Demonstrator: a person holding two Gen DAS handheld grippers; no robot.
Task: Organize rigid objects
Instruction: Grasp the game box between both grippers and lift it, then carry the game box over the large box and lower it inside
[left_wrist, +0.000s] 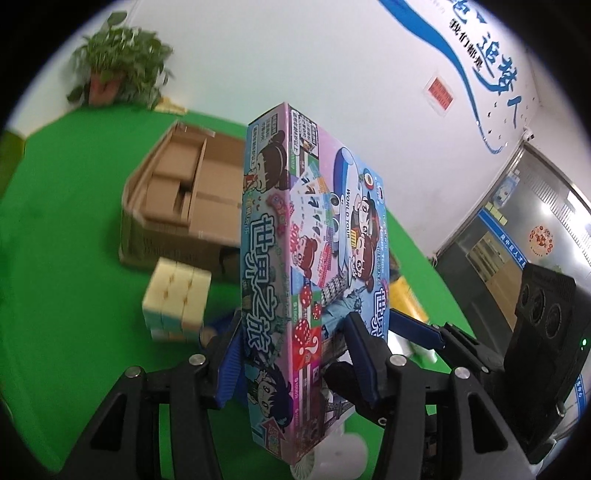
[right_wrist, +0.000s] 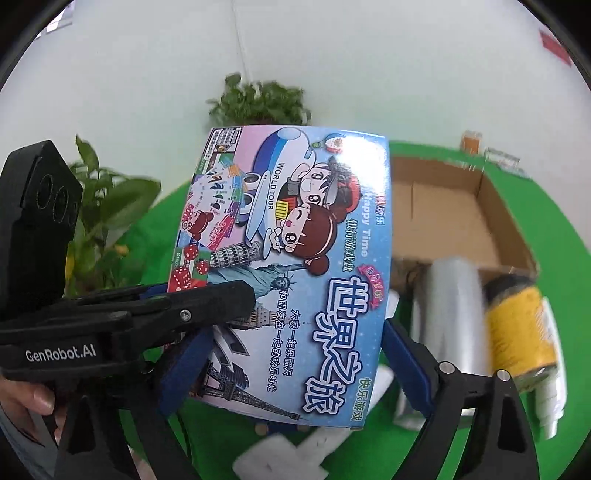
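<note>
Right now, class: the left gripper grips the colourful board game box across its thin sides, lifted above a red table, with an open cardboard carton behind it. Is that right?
Not quite: the table is green, not red, as the left wrist view shows. The rest stands: the left gripper grips the board game box across its thin sides, with the open cardboard carton behind it.

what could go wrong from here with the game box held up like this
1. The left gripper pinches the game box only near its bottom end, so the tall box may tilt or slip.
2. The right gripper straddles the box's wide face; whether its pads press is unclear, so a handover may fumble.
3. The carton already holds smaller boxes, and blocks stand before it, so the box could knock them.
</note>
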